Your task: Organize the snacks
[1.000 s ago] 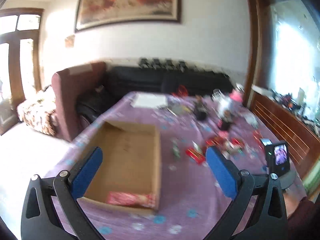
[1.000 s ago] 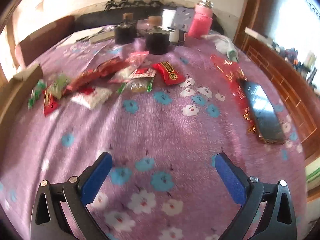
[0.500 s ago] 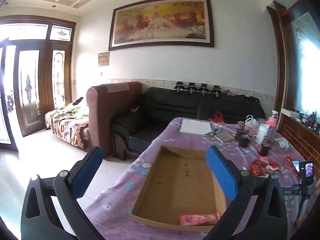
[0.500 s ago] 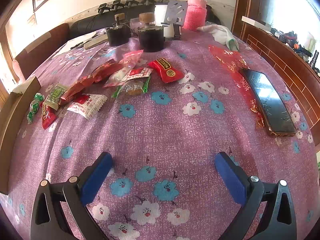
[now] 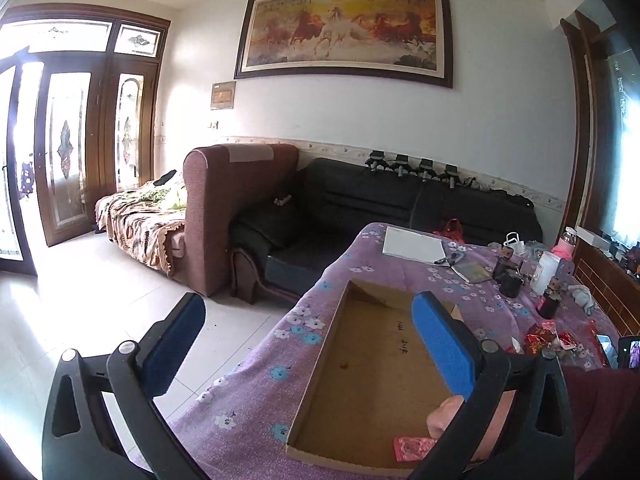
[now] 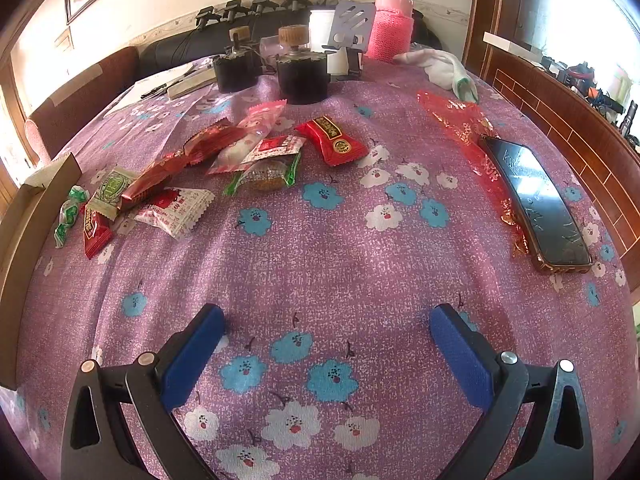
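Observation:
A shallow cardboard box [image 5: 372, 364] lies on the purple flowered tablecloth; one pink snack packet [image 5: 412, 447] rests in its near corner. My left gripper [image 5: 308, 344] is open and empty, raised beside the box's left side. In the right wrist view several loose snacks lie in a group: a red packet [image 6: 332, 140], a clear green-edged packet [image 6: 266, 174], a white-and-red packet [image 6: 172, 210] and a small green candy [image 6: 70, 214]. My right gripper [image 6: 328, 344] is open and empty, low over the cloth in front of them. The box's edge [image 6: 24, 216] shows at the left.
A phone [image 6: 536, 204] lies on red wrapping at the right. Two dark jars [image 6: 302, 74], a pink bottle [image 6: 390, 20] and a white cloth [image 6: 440, 68] stand at the table's far end. A sofa [image 5: 400, 204] lies beyond the table.
The left gripper has swung up and to the left, away from the box, so the room and floor fill its view. The right gripper has edged back slightly; the snacks have not moved.

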A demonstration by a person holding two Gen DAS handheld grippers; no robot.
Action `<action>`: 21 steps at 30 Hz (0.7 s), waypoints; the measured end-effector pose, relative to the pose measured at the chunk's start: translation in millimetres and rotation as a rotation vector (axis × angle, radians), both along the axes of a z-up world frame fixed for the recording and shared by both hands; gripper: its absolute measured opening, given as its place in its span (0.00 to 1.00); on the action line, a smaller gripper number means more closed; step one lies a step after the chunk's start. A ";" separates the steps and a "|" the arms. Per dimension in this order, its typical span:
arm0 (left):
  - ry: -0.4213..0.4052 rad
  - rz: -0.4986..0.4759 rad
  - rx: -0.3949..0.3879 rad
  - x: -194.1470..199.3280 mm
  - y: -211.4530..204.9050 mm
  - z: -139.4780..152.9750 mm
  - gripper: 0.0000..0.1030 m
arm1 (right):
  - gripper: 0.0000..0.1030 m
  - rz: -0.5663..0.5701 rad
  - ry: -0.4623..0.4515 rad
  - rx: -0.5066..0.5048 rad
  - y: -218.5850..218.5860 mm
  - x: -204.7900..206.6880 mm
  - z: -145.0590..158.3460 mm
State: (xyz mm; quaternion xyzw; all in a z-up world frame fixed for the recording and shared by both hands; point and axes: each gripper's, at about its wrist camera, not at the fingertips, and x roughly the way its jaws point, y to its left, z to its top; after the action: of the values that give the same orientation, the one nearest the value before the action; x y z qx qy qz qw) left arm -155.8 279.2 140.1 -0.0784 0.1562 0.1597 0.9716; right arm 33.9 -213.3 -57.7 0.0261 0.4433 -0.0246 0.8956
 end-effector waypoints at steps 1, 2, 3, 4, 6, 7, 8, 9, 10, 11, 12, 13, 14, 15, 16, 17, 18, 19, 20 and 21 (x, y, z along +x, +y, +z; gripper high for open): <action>0.001 -0.009 -0.002 1.6 -1.0 -1.2 1.00 | 1.00 0.000 0.000 0.000 -0.3 0.0 0.0; 0.001 -0.016 -0.002 2.2 -2.0 -1.2 1.00 | 1.00 0.000 0.000 0.000 0.4 0.1 0.0; 0.001 -0.025 -0.001 3.1 -4.2 -2.0 1.00 | 1.00 0.000 0.000 0.000 0.4 0.0 -0.1; 0.004 -0.033 0.001 4.0 -6.9 -2.8 1.00 | 1.00 0.000 0.000 0.000 0.3 -0.1 0.0; 0.008 -0.059 0.001 5.3 -13.4 -3.6 1.00 | 1.00 0.000 0.000 0.000 0.3 0.0 0.0; 0.009 -0.071 0.000 6.7 -16.3 -3.7 1.00 | 1.00 0.000 0.000 0.000 0.3 0.0 0.0; 0.011 -0.084 -0.001 8.9 -21.4 -3.2 1.00 | 1.00 0.000 0.000 0.000 0.4 0.0 0.0; 0.013 -0.100 0.000 11.3 -29.0 -2.6 1.00 | 1.00 0.000 0.000 0.000 0.3 0.0 0.0; 0.019 -0.117 0.000 14.3 -37.9 -1.9 1.00 | 1.00 0.000 0.000 0.000 -0.3 0.0 0.1; 0.024 -0.138 -0.004 17.3 -47.4 -1.0 1.00 | 1.00 0.000 0.000 0.000 0.3 0.1 0.0; 0.027 -0.163 -0.011 19.5 -55.4 -0.3 1.00 | 1.00 0.000 0.000 0.000 0.4 0.1 0.1; 0.038 -0.193 -0.018 22.3 -65.6 0.0 1.00 | 1.00 0.000 0.000 0.000 -0.3 0.0 0.1; 0.049 -0.208 -0.021 23.8 -73.6 0.1 1.00 | 1.00 0.000 0.000 0.000 0.3 0.1 0.1; 0.068 -0.231 -0.025 26.2 -83.2 -0.6 1.00 | 1.00 0.000 0.000 0.000 0.4 0.2 0.1; 0.083 -0.252 -0.028 27.7 -91.1 -1.3 1.00 | 1.00 0.000 0.000 0.000 0.3 0.3 0.1; 0.092 -0.268 -0.027 28.4 -97.9 -2.0 1.00 | 1.00 0.000 0.000 0.000 0.4 0.2 0.0; 0.100 -0.283 -0.020 28.8 -106.3 -3.1 1.00 | 1.00 0.000 0.000 0.000 0.3 0.0 0.1; 0.106 -0.298 -0.011 29.4 -114.5 -3.9 1.00 | 1.00 0.000 0.000 0.000 -0.2 0.0 0.1; 0.112 -0.306 -0.005 30.1 -120.3 -4.8 1.00 | 1.00 0.000 0.000 0.000 -0.3 0.0 0.1; 0.123 -0.310 0.003 31.8 -128.7 -5.2 1.00 | 1.00 0.000 0.000 0.000 0.5 0.1 0.1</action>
State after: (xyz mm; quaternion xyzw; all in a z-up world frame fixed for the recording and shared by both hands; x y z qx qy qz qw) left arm -124.0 150.5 134.9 -0.0420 0.2254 0.0124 0.9733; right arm 34.0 -212.8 -57.7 0.0259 0.4432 -0.0247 0.8957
